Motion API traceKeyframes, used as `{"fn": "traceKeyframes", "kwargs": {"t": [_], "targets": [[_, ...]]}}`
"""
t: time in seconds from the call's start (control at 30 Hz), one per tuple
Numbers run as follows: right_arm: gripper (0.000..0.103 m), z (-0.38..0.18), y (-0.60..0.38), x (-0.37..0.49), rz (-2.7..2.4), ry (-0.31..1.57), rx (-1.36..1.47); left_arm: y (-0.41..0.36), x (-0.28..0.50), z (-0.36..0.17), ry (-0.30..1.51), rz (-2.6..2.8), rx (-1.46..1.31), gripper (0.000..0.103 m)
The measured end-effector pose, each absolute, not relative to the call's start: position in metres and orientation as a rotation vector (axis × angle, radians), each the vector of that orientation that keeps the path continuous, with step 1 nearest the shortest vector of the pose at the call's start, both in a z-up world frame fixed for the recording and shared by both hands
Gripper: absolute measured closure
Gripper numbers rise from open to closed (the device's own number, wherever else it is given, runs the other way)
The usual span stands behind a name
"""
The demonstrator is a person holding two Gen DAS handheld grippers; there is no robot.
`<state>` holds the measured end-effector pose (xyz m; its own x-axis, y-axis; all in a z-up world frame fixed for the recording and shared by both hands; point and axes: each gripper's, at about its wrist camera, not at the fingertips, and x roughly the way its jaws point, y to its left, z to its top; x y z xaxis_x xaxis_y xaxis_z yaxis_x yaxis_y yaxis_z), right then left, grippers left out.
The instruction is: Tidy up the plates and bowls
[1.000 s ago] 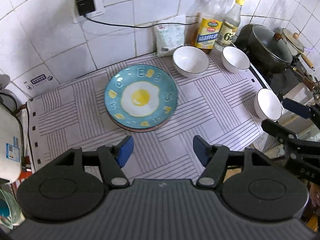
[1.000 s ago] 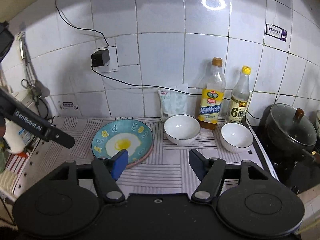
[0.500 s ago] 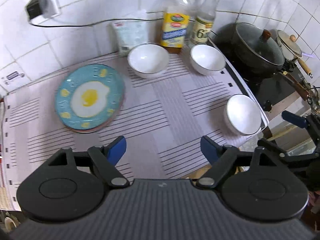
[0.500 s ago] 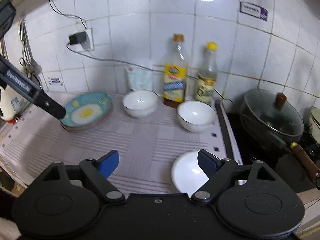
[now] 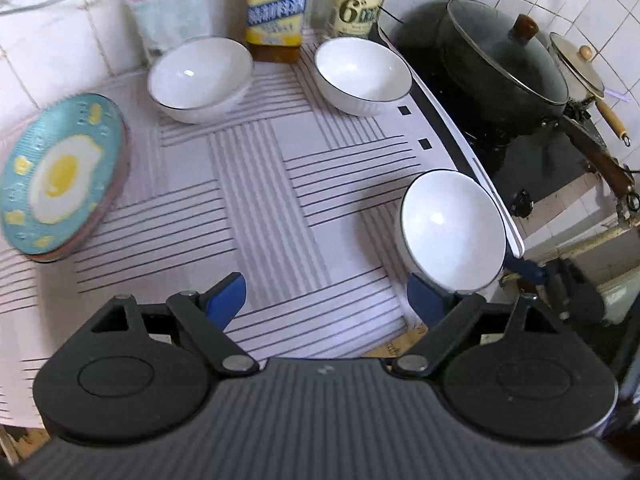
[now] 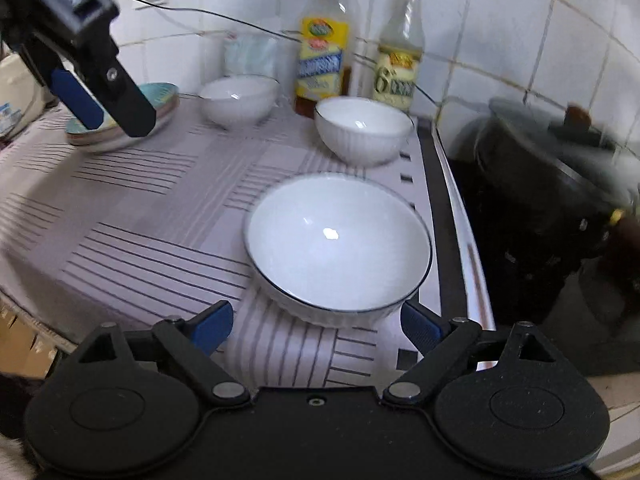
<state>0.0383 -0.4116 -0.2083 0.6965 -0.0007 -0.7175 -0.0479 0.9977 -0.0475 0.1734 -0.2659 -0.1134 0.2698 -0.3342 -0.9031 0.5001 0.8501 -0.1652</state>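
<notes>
Three white bowls stand on the striped mat: a near one (image 6: 338,242) at the mat's right edge, also in the left wrist view (image 5: 452,228), one at the back right (image 6: 363,128) (image 5: 362,74), and one at the back middle (image 6: 239,98) (image 5: 200,78). A stack of plates with a blue fried-egg plate on top (image 5: 60,178) (image 6: 120,118) sits at the left. My right gripper (image 6: 316,326) is open, its fingers just short of the near bowl on either side. My left gripper (image 5: 330,298) is open and empty above the mat's front; it also shows in the right wrist view (image 6: 76,100).
Two bottles (image 5: 276,4) (image 5: 358,4) and a white pouch (image 5: 168,16) stand against the tiled wall. A black lidded pot (image 5: 504,56) and a pan (image 5: 580,68) sit on the stove to the right. The counter's front edge runs just below the grippers.
Both grippers have swung right and moved closer to the counter. The right gripper has come down to the near bowl, which now sits between its open fingers. No object has moved.
</notes>
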Motion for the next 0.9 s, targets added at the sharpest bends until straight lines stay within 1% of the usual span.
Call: {"fn": "traceKeyframes", "kwargs": {"t": [0.1, 0.3, 0.37, 0.43, 0.5, 0.63, 0.67, 0.7, 0.73, 0.9], "targets": [[0.010, -0.228, -0.417, 0.043, 0.000, 0.787, -0.035, -0.283, 0.178, -0.133, 1.191, -0.577, 0.152, 0.017], [0.010, -0.241, -0.422, 0.041, -0.018, 0.698, 0.010, -0.311, 0.184, -0.166, 1.212, -0.621, 0.132, 0.022], [0.010, -0.244, -0.422, 0.042, -0.024, 0.663, 0.022, -0.321, 0.184, -0.178, 1.210, -0.637, 0.138, 0.028], [0.010, -0.249, -0.423, 0.045, -0.025, 0.645, 0.039, -0.327, 0.185, -0.185, 1.230, -0.639, 0.146, 0.042], [0.010, -0.251, -0.423, 0.048, -0.024, 0.623, 0.043, -0.331, 0.185, -0.192, 1.244, -0.643, 0.137, 0.049], [0.010, -0.251, -0.420, 0.050, -0.028, 0.606, 0.048, -0.335, 0.182, -0.196, 1.243, -0.681, 0.120, 0.072], [0.010, -0.251, -0.421, 0.052, -0.029, 0.606, 0.052, -0.337, 0.181, -0.195, 1.239, -0.688, 0.119, 0.075], [0.010, -0.251, -0.420, 0.052, -0.031, 0.605, 0.053, -0.338, 0.180, -0.195, 1.237, -0.696, 0.119, 0.082], [0.010, -0.251, -0.419, 0.051, -0.034, 0.603, 0.052, -0.340, 0.179, -0.194, 1.236, -0.703, 0.121, 0.085], [0.010, -0.250, -0.421, 0.051, -0.031, 0.610, 0.061, -0.345, 0.175, -0.192, 1.223, -0.686, 0.155, 0.086]]}}
